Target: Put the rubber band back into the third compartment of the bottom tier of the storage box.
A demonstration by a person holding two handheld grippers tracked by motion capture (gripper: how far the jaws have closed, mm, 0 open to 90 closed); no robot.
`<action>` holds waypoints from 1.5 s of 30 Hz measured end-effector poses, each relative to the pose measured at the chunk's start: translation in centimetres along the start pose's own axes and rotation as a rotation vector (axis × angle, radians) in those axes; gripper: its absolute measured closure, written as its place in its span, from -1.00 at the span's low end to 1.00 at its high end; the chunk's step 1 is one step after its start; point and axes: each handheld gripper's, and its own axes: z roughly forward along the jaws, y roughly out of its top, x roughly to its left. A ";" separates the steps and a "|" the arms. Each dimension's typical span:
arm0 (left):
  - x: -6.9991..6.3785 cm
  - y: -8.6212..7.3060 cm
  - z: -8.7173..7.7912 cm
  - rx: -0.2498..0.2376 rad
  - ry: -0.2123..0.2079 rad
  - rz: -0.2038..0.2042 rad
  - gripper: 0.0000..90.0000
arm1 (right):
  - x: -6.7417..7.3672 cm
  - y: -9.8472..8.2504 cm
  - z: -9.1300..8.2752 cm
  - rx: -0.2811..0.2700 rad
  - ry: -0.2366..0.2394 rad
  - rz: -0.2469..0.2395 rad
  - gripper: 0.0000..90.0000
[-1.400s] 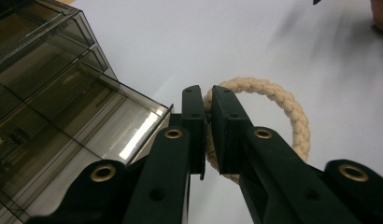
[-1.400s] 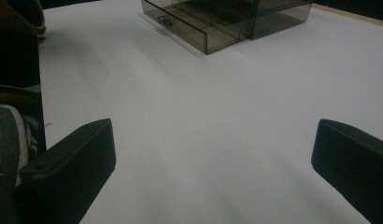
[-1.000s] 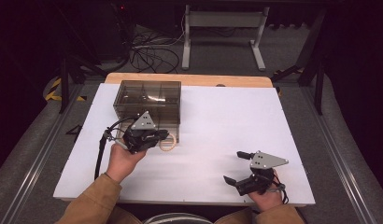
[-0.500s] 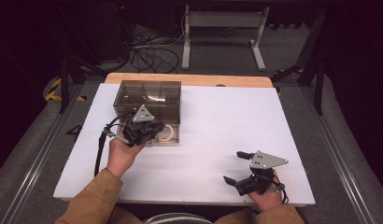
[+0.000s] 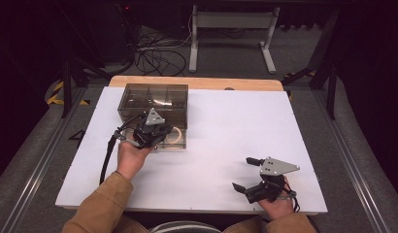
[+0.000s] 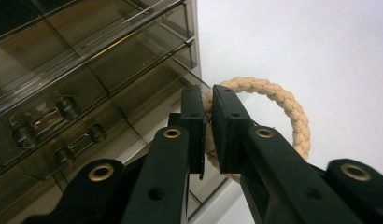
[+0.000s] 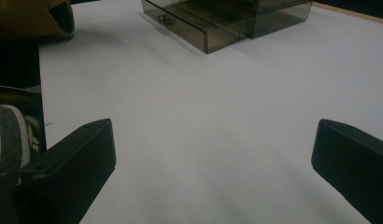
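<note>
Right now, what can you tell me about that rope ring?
The rope ring is a closed loop of thick, cream-coloured twisted cord that looks like cotton. The left gripper pinches one side of it between its two black jaws, so part of the loop is hidden behind them. It is next to the smoky clear plastic box, over the box's open drawer and the white table.

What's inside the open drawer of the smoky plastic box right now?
In the high view the rope ring sits over the pulled-out drawer, pinched by the left gripper. The gripper and hand cover the drawer's left part, so anything there is hidden.
</note>
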 end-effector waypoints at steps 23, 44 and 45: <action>1.2 -0.7 2.2 0.030 0.063 -0.032 0.86 | 0.0 0.0 0.0 0.002 0.002 -0.001 -0.99; 0.9 -1.5 4.4 0.083 0.078 0.001 0.85 | 0.0 0.0 0.0 0.002 0.006 -0.001 -0.99; 0.9 -1.6 4.5 0.089 0.074 0.000 0.84 | 0.0 0.0 0.0 0.002 0.006 -0.002 -0.99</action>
